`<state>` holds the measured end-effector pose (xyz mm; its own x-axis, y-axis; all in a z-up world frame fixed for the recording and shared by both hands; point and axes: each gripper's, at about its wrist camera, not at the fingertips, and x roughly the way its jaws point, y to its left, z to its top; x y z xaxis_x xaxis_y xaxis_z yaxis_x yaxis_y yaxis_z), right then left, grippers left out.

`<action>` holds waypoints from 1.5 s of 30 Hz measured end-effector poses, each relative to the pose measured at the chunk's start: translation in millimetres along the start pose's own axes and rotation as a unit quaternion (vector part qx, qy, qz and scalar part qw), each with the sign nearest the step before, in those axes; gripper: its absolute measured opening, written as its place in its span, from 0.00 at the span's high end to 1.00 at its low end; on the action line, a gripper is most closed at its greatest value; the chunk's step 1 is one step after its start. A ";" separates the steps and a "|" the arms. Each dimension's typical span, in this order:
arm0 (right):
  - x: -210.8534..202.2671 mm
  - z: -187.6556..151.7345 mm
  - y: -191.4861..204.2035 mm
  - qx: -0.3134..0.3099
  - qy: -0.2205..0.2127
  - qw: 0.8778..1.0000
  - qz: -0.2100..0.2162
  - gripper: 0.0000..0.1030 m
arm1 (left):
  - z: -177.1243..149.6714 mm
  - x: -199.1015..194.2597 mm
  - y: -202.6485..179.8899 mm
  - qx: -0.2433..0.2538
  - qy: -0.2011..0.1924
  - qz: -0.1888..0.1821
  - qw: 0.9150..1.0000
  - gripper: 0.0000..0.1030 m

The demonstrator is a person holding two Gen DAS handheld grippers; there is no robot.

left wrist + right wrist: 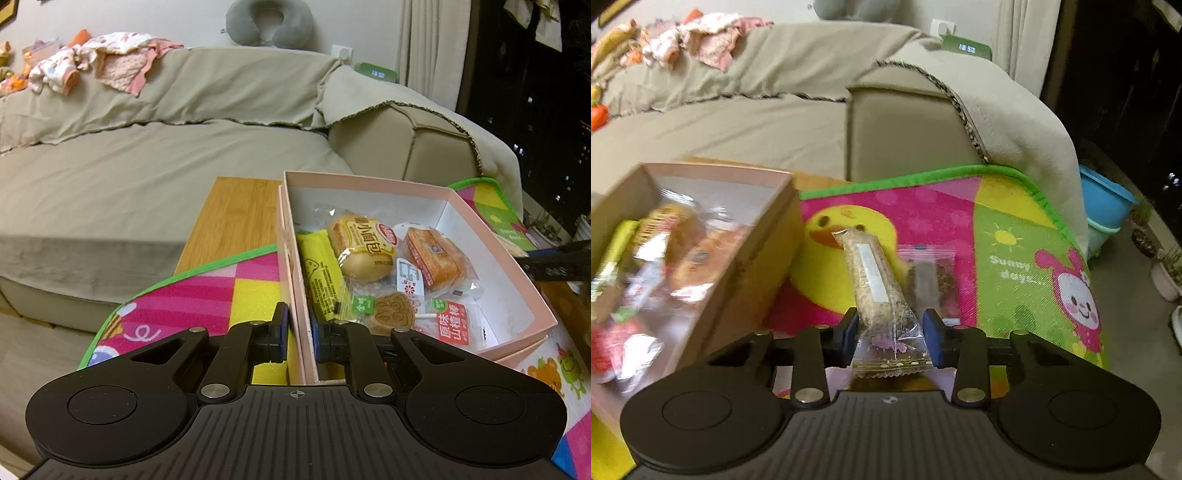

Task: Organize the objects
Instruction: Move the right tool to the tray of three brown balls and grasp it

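Note:
A pink box (480,218) stands open on a colourful play mat (221,291). It holds several wrapped snacks, among them a small bread (364,247), an orange cake pack (436,258) and a yellow pack (319,273). My left gripper (298,332) is shut on the box's near left wall. In the right wrist view the box (750,258) is at the left, blurred. My right gripper (890,332) holds a long clear-wrapped grain bar (873,280) by its near end. A small zip bag (931,277) lies on the mat beside the bar.
A beige covered sofa (147,166) runs behind the mat, with baby clothes (92,59) piled on its back. A wooden tabletop (236,218) shows under the mat. A blue tub (1104,199) and potted plants (1167,269) stand on the floor at the right.

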<state>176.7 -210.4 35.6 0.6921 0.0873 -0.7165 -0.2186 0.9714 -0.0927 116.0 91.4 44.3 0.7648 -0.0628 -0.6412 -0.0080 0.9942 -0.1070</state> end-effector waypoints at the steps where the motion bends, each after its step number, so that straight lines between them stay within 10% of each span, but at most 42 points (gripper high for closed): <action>1: -7.5 -3.2 2.5 -0.004 0.000 1.000 0.005 0.65 | -0.4 -0.2 0.5 0.000 0.000 0.000 1.000 0.86; 9: -69.4 -35.5 18.3 -0.005 0.007 0.994 0.109 0.49 | -0.7 -0.4 1.6 -0.001 -0.001 -0.001 1.000 0.86; 28: 9.2 -24.7 -20.4 0.108 0.024 0.994 -0.002 0.37 | -1.3 -1.3 3.0 -0.001 0.000 0.001 1.000 0.86; 45: -88.6 -110.3 2.2 0.009 0.047 0.997 0.055 0.37 | -1.8 -0.9 2.0 -0.001 0.000 0.002 1.000 0.86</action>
<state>39.0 -240.3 22.6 0.5970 0.1729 -0.7834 -0.2768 0.9609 0.0012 114.2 93.3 43.3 0.7647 -0.0580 -0.6417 -0.0128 0.9944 -0.1051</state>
